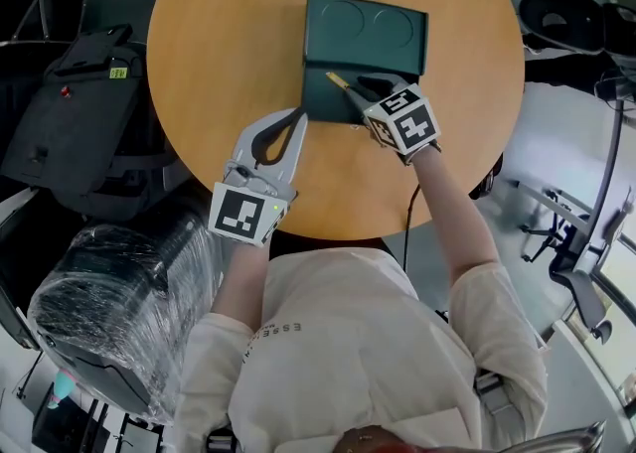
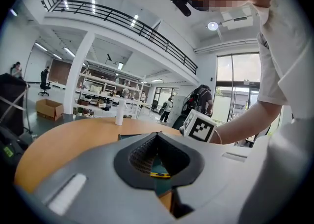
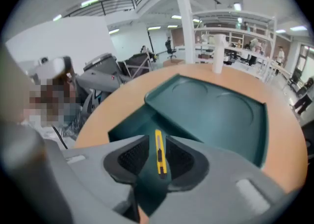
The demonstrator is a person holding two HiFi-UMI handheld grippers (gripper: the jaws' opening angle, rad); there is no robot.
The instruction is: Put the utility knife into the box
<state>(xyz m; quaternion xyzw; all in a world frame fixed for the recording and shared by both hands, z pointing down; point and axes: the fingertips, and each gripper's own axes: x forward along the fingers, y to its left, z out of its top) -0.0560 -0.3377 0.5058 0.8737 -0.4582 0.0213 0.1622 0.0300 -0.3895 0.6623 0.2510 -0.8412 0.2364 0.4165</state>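
A dark green box (image 1: 333, 101) stands open on the round wooden table (image 1: 219, 64), its lid (image 1: 366, 32) laid back flat. My right gripper (image 1: 364, 93) points steeply down into the box. In the right gripper view the yellow utility knife (image 3: 160, 152) lies lengthwise between the open jaws of my right gripper (image 3: 158, 143), with a gap to each pad and the box (image 3: 132, 122) floor under it. My left gripper (image 1: 299, 115) is shut, its tips at the box's near left corner. Through its closed loop in the left gripper view, my left gripper (image 2: 157, 134) frames the knife (image 2: 160, 174).
A black bag (image 1: 79, 113) rests on a seat left of the table. A plastic-wrapped chair (image 1: 119, 302) stands at the lower left. Office chairs (image 1: 586, 272) stand to the right. The box sits near the table's middle, with bare wood around it.
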